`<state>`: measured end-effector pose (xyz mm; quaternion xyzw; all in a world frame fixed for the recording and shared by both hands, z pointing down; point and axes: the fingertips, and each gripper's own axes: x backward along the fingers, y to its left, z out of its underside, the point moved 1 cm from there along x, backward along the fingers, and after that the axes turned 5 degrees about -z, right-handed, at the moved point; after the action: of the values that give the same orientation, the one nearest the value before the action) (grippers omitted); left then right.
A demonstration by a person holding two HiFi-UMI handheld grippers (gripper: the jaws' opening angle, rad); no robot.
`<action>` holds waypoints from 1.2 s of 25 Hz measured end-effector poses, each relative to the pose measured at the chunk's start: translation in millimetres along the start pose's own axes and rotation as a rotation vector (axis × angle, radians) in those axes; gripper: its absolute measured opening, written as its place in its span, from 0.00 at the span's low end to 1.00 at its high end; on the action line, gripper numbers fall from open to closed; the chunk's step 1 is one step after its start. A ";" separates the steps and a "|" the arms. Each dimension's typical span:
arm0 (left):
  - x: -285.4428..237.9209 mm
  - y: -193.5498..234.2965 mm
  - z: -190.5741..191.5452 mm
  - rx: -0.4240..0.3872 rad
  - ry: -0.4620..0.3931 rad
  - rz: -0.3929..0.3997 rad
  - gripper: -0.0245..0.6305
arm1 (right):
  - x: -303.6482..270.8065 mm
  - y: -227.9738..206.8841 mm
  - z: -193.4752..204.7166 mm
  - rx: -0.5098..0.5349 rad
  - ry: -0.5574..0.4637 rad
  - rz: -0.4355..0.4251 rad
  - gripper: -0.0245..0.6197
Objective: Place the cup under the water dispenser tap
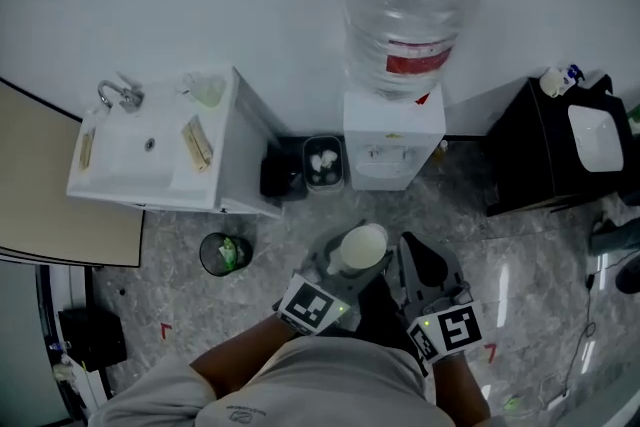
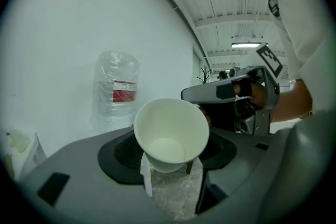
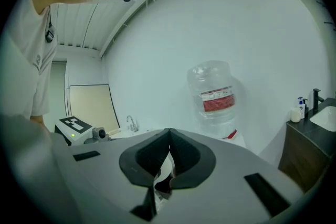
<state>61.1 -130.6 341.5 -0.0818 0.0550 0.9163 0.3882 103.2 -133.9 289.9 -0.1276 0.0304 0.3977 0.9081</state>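
Observation:
A white paper cup (image 1: 360, 248) (image 2: 170, 134) stands upright between the jaws of my left gripper (image 1: 352, 262) (image 2: 170, 159), which is shut on its lower wall; the cup is empty. The white water dispenser (image 1: 393, 140) stands against the far wall with a clear bottle (image 1: 408, 10) (image 2: 116, 89) (image 3: 215, 94) on top. Its taps face me, well ahead of the cup. My right gripper (image 1: 425, 267) (image 3: 168, 136) hangs just right of the left one, its tips touching and nothing between them.
A white sink counter (image 1: 150, 150) stands left of the dispenser, with a small black bin (image 1: 323, 163) between them. A round bucket (image 1: 224, 253) sits on the marble floor at the left. A dark cabinet (image 1: 545, 150) with a white basin (image 1: 598, 137) stands at the right.

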 end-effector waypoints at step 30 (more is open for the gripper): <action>-270.6 174.2 439.2 0.006 0.144 -0.149 0.46 | -183.6 -187.4 243.2 -0.065 0.087 -0.004 0.06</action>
<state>73.8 -369.2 830.8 -0.1501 0.0790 0.8766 0.4504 103.6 -324.8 592.4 -0.1742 0.0566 0.3907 0.9021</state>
